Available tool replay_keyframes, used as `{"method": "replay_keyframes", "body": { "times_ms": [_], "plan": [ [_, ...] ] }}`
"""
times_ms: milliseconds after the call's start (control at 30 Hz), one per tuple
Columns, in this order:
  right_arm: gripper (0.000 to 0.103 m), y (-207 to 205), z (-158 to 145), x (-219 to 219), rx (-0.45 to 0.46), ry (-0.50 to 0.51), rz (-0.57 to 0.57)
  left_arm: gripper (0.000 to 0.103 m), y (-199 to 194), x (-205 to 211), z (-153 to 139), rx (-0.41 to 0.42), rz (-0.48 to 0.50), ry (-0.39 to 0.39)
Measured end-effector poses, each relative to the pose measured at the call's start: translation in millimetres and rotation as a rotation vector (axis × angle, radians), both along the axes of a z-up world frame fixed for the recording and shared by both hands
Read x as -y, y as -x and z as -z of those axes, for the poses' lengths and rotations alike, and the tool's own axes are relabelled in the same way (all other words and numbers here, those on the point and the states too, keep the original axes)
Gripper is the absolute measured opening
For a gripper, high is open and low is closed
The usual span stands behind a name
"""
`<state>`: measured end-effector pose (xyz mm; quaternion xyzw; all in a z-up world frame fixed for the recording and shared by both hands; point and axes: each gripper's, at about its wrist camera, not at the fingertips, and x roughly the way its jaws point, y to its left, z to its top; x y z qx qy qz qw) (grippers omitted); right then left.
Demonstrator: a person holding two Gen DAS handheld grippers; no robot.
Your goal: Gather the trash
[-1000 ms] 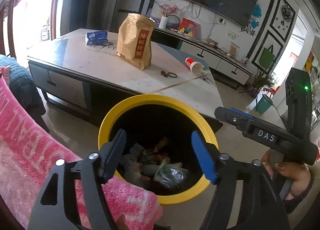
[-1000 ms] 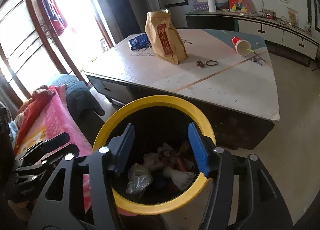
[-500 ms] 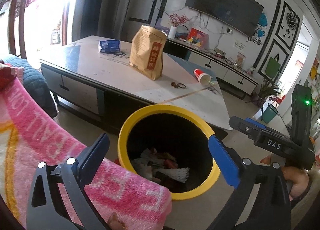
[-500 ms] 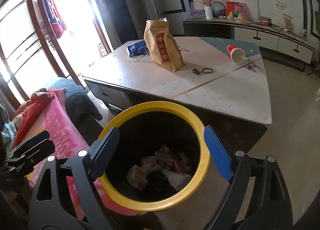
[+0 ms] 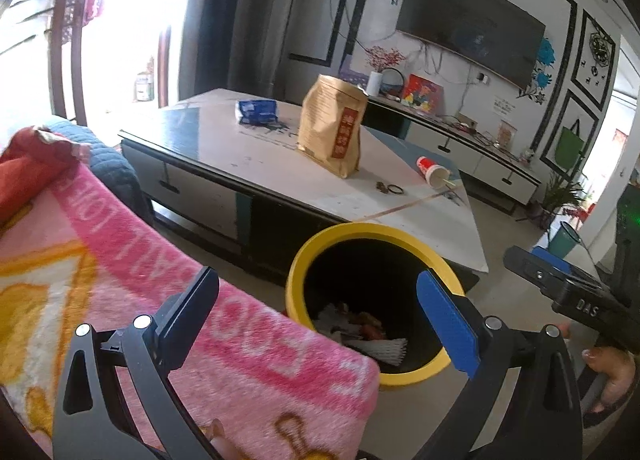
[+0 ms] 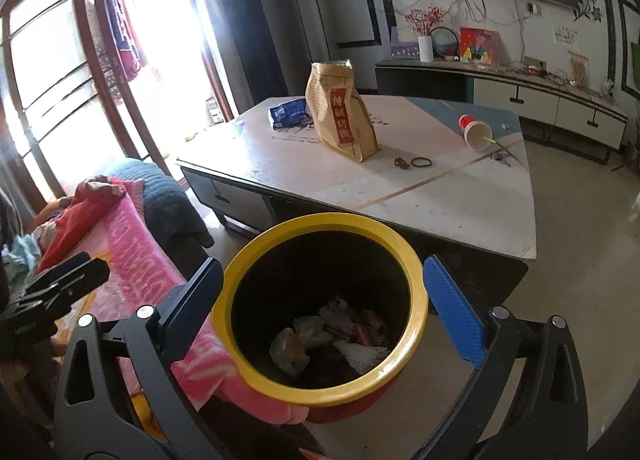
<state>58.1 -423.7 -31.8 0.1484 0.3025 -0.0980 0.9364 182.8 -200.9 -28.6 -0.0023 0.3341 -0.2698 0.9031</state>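
I held both claws spread and empty above the yellow-rimmed black bin [image 6: 320, 300], my right claw [image 6: 324, 300] nearer the tipped red paper cup [image 6: 474, 131] lying far ahead-right of it.

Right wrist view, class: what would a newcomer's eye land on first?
The yellow-rimmed bin dominates, sitting between the open right gripper fingers with crumpled trash at its bottom. Behind it, a tall brown paper bag stands on the coffee table, with a tipped red cup further right.

We record blown-out daylight glare from the window [image 6: 100, 71] at far left. Fisheye bending curves the edges; bin [image 6: 320, 300] interior lies in shadow.
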Motion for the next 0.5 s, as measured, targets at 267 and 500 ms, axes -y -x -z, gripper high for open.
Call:
{"method": "replay_keyframes", "body": {
  "times_ms": [267,500],
  "plan": [
    [0.092,18,-12,-29,0.059,0.049,0.0,0.096,17,-30,-11,0.044,-0.068,0.016],
    [0.092,41,-20,-64,0.155,0.091,0.004,0.096,41,-60,-13,0.097,-0.136,0.009]
  ]
}}
